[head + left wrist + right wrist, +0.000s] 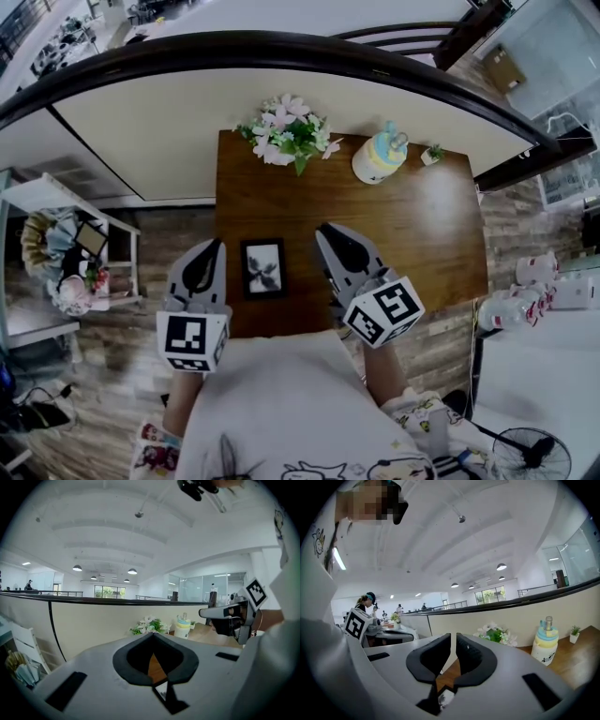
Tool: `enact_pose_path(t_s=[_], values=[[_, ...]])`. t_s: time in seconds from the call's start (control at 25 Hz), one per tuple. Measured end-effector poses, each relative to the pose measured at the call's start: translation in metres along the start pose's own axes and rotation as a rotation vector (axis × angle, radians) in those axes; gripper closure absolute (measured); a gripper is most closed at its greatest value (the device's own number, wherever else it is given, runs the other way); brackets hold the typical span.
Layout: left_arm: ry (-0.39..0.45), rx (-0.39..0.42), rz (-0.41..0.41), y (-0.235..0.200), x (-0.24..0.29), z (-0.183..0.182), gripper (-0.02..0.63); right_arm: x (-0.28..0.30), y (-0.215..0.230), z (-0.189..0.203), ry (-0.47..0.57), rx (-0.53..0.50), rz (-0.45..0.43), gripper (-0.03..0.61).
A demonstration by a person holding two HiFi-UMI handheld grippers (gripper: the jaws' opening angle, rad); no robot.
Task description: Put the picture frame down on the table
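Note:
A small black picture frame with a dark print lies flat on the brown wooden table, near its front edge. My left gripper hovers just left of the frame, shut and empty, its tips meeting. On the frame's other side, my right gripper is held above the table. It is all but shut, with only a thin slit between its tips and nothing in it. Neither gripper touches the frame, and neither gripper view shows it.
A bunch of white and pink flowers stands at the table's far edge. To its right are a pastel tiered ornament and a tiny potted plant. A white rack stands left of the table, a fan at the lower right.

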State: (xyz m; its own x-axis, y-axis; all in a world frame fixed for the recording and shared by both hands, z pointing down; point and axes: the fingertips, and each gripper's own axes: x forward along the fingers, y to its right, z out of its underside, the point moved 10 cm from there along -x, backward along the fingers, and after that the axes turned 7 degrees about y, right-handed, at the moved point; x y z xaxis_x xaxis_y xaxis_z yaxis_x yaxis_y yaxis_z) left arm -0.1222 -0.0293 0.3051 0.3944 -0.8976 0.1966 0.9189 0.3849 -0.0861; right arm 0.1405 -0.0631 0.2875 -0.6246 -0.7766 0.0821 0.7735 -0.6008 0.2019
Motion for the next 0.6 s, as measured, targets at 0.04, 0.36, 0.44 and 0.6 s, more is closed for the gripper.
enact_pose_path(t_s=[0.04,0.36,0.44,0.6], values=[[0.002,-0.003,-0.001,0.001,-0.001,-0.001,0.611,-0.002,0.000,-0.001,0.004,-0.013,0.002,0.551],[-0.017,-0.025,-0.006,0.003,-0.011,0.004,0.611,-0.018,0.000,-0.002,0.040,-0.096,0.051,0.577],[-0.027,-0.030,-0.006,0.002,-0.012,0.006,0.611,-0.020,0.001,-0.001,0.036,-0.093,0.051,0.578],[-0.030,-0.015,-0.003,0.001,-0.014,0.012,0.611,-0.024,0.002,0.002,0.033,-0.074,0.054,0.579]])
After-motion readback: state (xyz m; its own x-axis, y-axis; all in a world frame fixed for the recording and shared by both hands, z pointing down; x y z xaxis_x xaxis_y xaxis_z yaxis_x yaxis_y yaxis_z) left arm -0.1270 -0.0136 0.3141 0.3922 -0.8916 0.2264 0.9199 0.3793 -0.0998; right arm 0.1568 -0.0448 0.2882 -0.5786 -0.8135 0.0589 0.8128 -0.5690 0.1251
